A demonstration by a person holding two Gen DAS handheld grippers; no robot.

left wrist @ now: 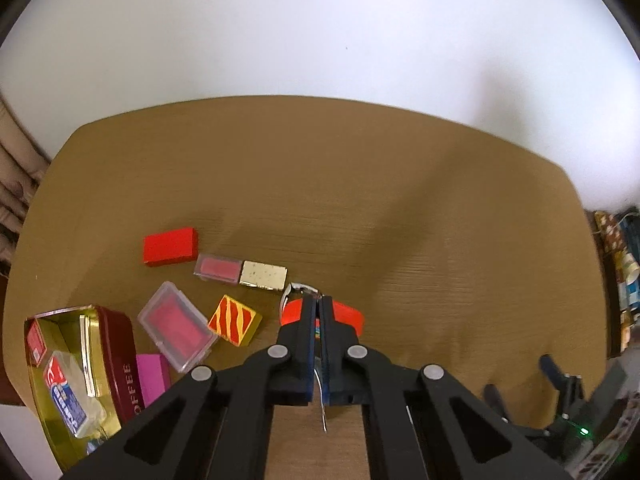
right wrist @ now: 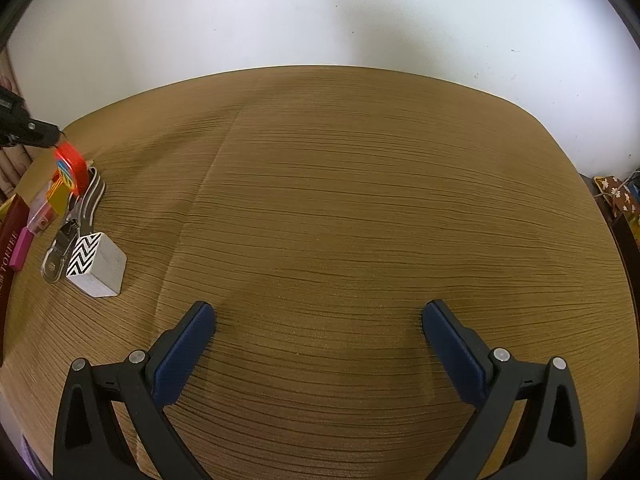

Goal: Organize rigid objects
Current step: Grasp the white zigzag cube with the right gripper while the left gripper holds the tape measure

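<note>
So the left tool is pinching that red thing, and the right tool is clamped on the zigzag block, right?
Not quite. In the right wrist view the right tool is open and empty, and the zigzag block sits apart on the table. The left tool does pinch the red thing.

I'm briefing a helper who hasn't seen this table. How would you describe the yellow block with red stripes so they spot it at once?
Start at the open gold-lined toffee tin on the table's left side. Beside it lies a clear plastic case with a pink insert, and the striped block sits just past that case, short of the shut left gripper. It alone carries wavy red stripes on yellow; its neighbours are plain or clear.
</note>
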